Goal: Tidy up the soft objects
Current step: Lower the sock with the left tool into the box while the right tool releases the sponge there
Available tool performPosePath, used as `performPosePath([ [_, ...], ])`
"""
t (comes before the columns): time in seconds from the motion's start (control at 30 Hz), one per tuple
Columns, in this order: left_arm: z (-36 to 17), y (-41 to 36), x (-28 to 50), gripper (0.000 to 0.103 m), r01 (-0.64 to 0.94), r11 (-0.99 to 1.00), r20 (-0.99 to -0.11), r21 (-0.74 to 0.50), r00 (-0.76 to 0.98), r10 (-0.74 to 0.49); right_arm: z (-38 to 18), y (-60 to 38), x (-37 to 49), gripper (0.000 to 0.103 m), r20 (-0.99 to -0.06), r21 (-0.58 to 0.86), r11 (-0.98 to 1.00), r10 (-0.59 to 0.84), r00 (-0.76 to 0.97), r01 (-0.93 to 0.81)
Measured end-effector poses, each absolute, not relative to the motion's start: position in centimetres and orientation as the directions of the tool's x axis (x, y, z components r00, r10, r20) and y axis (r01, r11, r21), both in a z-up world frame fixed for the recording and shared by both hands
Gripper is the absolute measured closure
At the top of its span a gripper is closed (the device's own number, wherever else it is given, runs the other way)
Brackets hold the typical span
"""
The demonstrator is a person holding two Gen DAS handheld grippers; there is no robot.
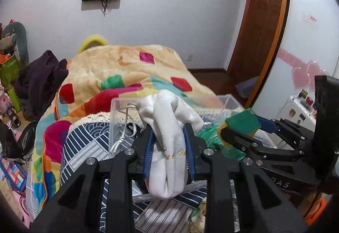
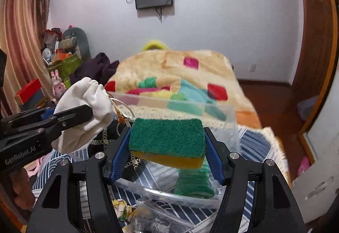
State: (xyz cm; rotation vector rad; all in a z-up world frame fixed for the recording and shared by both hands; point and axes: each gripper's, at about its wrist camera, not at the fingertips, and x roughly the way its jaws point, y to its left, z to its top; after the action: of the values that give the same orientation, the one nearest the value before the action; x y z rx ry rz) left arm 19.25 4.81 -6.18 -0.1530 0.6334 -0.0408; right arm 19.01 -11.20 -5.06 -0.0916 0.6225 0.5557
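My left gripper point(image 1: 169, 127) is shut on a white drawstring cloth pouch point(image 1: 167, 144) and holds it above a clear plastic box point(image 1: 118, 105) on the bed. The pouch also shows at the left of the right wrist view point(image 2: 84, 114), in the left gripper point(image 2: 89, 113). My right gripper point(image 2: 167, 133) is shut on a green and yellow scouring sponge point(image 2: 167, 139) and holds it over the same clear box point(image 2: 231, 127). The sponge and the right gripper point(image 1: 237, 127) show at the right of the left wrist view. A green knitted cloth point(image 2: 193, 180) lies in the box under the sponge.
The box stands on a blue striped cloth point(image 1: 84, 148) on a bed with a colourful patchwork blanket point(image 1: 118, 67). Dark clothes point(image 1: 40, 80) lie at the bed's left. Toys and boxes point(image 2: 61, 50) crowd the left corner. A wooden door point(image 1: 260, 21) and a white cabinet point(image 1: 311, 42) stand to the right.
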Motion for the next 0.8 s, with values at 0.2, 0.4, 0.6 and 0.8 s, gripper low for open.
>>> performPosePath([
  [0.2,-8.2,4.4,20.5,0.076,-0.018,0.99,-0.626,-0.138,0.777,-0.073,-6.7,-11.0,20.0,0.041,-0.633,0.061,0.862,0.423,0.648,-0.503],
  [0.4,-9.0,4.4,21.2,0.074,-0.03,0.99,-0.652,-0.136,0.756,-0.067,-7.5,-11.2,20.1,0.041,-0.669,0.06,0.86,0.412,0.619,-0.507],
  [0.6,-9.2,4.8,20.9,0.058,-0.039,0.988,-0.657,-0.15,0.751,-0.071,-7.2,-11.3,19.9,0.03,-0.672,0.044,0.858,0.405,0.62,-0.512],
  [0.8,-7.7,5.4,19.5,0.041,-0.053,0.986,-0.625,-0.159,0.778,-0.059,-5.9,-12.1,19.1,0.023,-0.639,0.027,0.863,0.403,0.655,-0.504],
])
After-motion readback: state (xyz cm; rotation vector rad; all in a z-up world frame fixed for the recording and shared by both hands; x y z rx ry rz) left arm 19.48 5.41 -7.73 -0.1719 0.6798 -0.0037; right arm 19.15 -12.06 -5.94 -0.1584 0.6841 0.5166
